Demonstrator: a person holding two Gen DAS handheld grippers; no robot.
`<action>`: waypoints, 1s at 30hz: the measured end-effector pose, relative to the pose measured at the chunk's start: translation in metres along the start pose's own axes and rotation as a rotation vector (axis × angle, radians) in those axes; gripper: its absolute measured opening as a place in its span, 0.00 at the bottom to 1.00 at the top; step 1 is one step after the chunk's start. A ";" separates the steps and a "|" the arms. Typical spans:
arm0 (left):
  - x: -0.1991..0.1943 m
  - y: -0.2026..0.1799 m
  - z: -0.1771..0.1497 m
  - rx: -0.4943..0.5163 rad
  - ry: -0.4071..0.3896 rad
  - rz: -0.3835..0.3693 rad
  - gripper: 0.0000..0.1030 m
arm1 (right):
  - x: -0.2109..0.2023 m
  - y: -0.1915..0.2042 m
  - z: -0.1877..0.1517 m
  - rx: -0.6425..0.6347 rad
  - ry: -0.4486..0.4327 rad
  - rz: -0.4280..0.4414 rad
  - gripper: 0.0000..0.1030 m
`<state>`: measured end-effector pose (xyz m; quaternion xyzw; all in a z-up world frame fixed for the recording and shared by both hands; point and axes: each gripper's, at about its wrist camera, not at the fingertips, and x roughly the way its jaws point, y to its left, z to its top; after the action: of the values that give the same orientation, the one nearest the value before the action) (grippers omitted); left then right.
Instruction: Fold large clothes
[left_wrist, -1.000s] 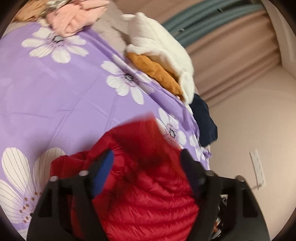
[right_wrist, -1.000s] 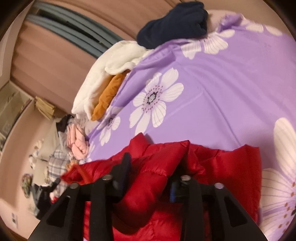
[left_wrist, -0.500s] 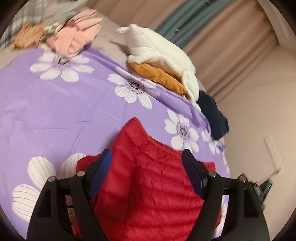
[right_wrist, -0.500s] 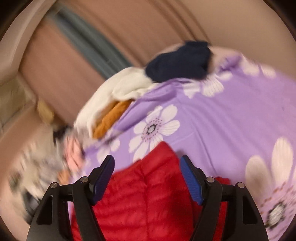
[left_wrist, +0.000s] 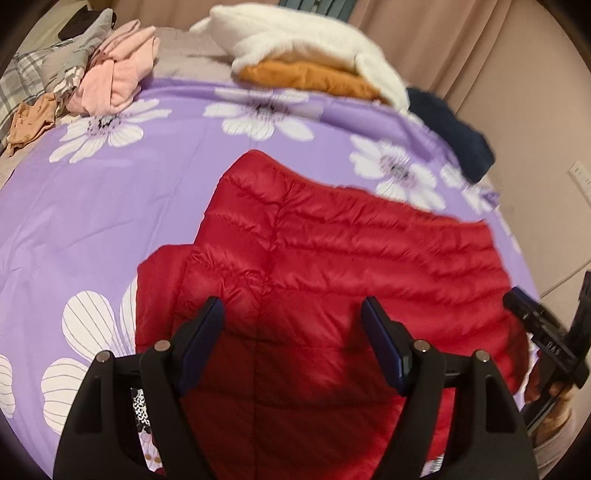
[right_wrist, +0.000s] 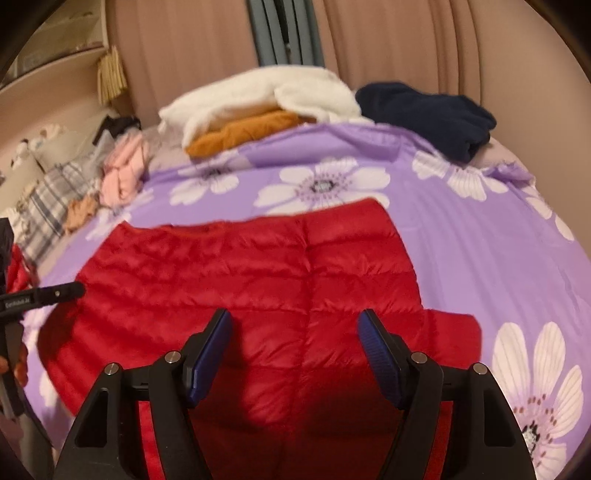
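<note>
Red quilted jacket lies spread flat on a purple floral sheet, near the bed's front edge, one corner pointing toward the far clothes piles. Left gripper hovers over the jacket's near part, jaws wide apart, nothing between the blue pads; fabric shows below the gap, no pinch. Right gripper does likewise over the jacket's near-right part, jaws spread wide, empty, pads clear of the cloth.

In the left wrist view, the right gripper pokes in at the far right edge, just beside the jacket's right hem, w/ part of a hand behind it. In the right wrist view, a left-gripper finger reaches in from the left edge, tip just at the jacket's left hem; whether it touches can't be told.

Along the bed's far side: white fleece stacked on an orange garment, a navy garment to their right at the sheet's corner. Far left: pink clothes, a plaid item, a small tan piece. Beige curtains hang behind the bed. Both views slightly blurred.
</note>
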<state>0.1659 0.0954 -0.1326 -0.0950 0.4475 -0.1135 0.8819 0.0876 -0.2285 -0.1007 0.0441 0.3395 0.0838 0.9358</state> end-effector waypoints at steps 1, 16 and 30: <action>0.004 0.000 -0.001 0.000 0.011 0.001 0.74 | 0.005 -0.001 -0.001 0.003 0.009 -0.008 0.71; 0.031 0.005 -0.009 -0.010 0.053 -0.014 0.77 | 0.036 -0.009 -0.013 0.030 0.039 -0.013 0.71; -0.043 -0.072 -0.046 0.161 -0.038 -0.095 0.69 | -0.046 0.041 -0.015 -0.073 -0.050 0.128 0.71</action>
<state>0.0961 0.0358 -0.1070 -0.0471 0.4154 -0.1890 0.8886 0.0385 -0.1964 -0.0776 0.0336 0.3090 0.1547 0.9378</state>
